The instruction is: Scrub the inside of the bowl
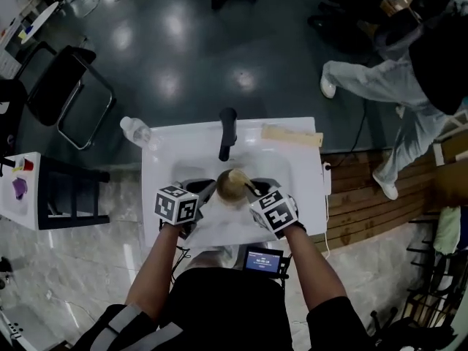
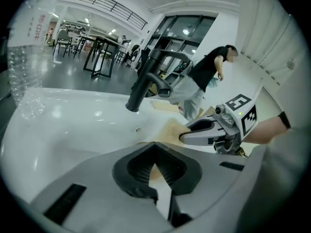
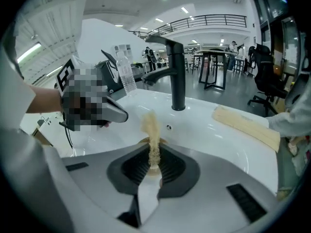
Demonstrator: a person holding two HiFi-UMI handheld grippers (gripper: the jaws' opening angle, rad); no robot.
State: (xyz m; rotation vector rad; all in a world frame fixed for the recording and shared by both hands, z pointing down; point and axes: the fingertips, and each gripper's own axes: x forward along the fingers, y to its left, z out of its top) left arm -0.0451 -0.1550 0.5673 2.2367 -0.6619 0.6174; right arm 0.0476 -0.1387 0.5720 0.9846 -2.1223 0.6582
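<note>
A round wooden bowl [image 1: 232, 183] is held over the white sink [image 1: 164, 159], just in front of the black faucet [image 1: 227, 131]. My left gripper [image 1: 205, 193] comes in from the bowl's left. In the left gripper view it [image 2: 156, 171] is shut on the bowl's thin tan rim [image 2: 167, 129]. My right gripper [image 1: 253, 190] is at the bowl's right side. In the right gripper view it [image 3: 154, 164] is shut on a tan fibrous scrubber [image 3: 152, 130] that sticks up out of the jaws. The inside of the bowl is mostly hidden.
A clear water bottle [image 1: 139, 132] stands at the sink's back left corner. A flat tan pad [image 1: 292, 135] lies on the back right rim. A person [image 1: 398, 72] walks on the floor at the far right. A black chair [image 1: 62, 90] stands at the left.
</note>
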